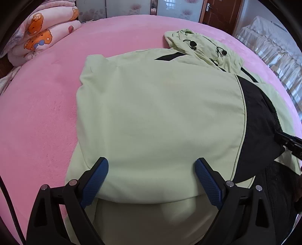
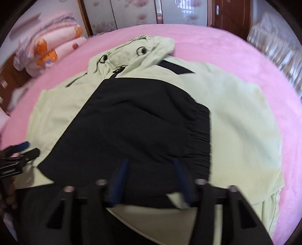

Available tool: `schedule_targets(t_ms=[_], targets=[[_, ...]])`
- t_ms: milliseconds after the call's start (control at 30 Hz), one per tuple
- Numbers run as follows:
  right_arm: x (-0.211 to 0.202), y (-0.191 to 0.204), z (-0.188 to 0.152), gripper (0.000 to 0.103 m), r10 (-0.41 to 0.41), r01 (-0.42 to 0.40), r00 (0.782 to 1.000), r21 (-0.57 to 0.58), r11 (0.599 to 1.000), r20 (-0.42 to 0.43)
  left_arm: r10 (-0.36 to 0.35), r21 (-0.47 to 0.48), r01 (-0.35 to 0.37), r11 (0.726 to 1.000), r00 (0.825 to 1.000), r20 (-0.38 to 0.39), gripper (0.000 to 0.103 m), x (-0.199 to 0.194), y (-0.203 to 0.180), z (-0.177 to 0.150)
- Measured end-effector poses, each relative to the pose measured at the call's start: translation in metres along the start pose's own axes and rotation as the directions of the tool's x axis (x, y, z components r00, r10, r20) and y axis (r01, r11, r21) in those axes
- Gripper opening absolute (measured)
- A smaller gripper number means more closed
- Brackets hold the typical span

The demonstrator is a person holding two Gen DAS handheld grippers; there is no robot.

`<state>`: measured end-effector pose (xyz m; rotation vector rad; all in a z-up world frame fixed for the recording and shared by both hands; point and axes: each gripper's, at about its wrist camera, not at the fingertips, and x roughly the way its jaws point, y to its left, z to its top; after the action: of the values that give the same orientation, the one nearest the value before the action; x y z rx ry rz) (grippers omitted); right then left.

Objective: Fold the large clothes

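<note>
A pale green hooded jacket (image 1: 154, 113) with black panels lies spread on the pink bed (image 1: 37, 116), hood (image 1: 198, 47) at the far end. My left gripper (image 1: 152, 165) is open just above the jacket's near left part, nothing between its blue pads (image 1: 96, 181). In the right wrist view the jacket (image 2: 241, 116) shows a black folded-over panel (image 2: 143, 128) in the middle. My right gripper (image 2: 151, 167) hovers open over the black panel's near edge, blurred by motion. The left gripper shows at the left edge (image 2: 20, 150) of the right wrist view.
Folded pink quilts with orange cartoon prints (image 1: 39, 39) are stacked at the bed's far left. A wardrobe with floral doors (image 1: 169, 7) and a brown door (image 1: 220, 13) stand behind. A second bed with a frilled cover (image 1: 275, 43) is at the right.
</note>
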<state>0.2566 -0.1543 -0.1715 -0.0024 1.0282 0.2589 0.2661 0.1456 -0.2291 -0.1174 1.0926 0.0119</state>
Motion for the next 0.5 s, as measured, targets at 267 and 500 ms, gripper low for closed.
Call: schedule_targets(t_ms=[267,500], targets=[[-0.006,0.008,-0.003,0.036,-0.068,0.069,0.998,-0.031,0.997,0.002,0.025,0.009,-0.025,1.0,1.0,-0.017,0.093,0.002,0.002,0.001],[-0.032,0.003,-0.009,0.049,-0.052,0.051,0.998,0.024,0.998,0.023,0.112,0.037,-0.112,0.993,0.994,0.011,0.093,-0.028,-0.007,-0.004]])
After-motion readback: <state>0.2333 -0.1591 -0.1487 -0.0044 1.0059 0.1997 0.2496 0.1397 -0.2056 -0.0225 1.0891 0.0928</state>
